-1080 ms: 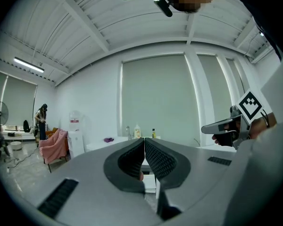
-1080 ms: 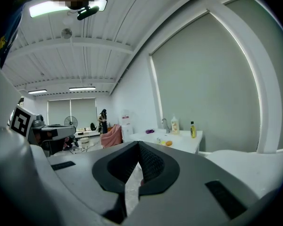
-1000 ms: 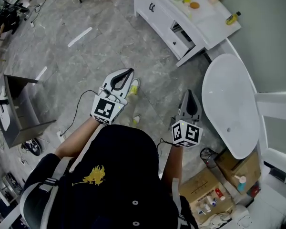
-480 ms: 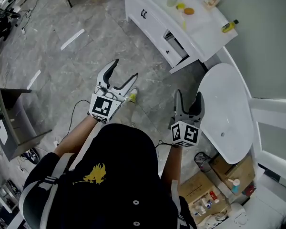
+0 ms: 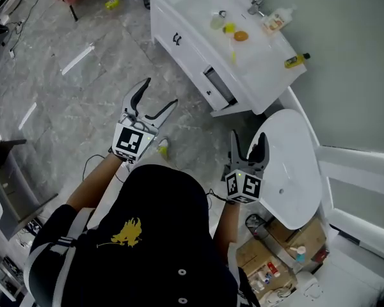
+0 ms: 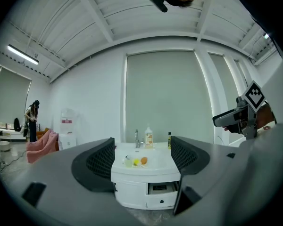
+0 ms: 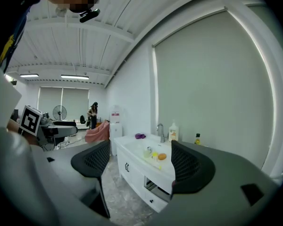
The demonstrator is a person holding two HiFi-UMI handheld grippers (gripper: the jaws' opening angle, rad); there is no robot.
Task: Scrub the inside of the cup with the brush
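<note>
- The left gripper (image 5: pixel 155 102) is in the middle left of the head view, above the grey floor. Its tongs are spreading apart and nothing is between them.
- The cup (image 5: pixel 216 22), small and pale green, stands on the white vanity (image 5: pixel 185 8) in the upper middle of the frame, well apart from both grippers.
- Just beside the cup, on its right, lies a yellow thing (image 5: pixel 229 28). It may be the brush, but it is too small to tell.
- The right gripper (image 5: pixel 248 147) is in the middle right, near a white oval fixture (image 5: pixel 294 171). Its tongs are also spreading, with nothing between them.
- I judge that the cup is light and rather thin, maybe wet and slippery near the tap. It is better to take it low on the outside wall with soft pressure, so that the mouth stays free for the brush.
</note>
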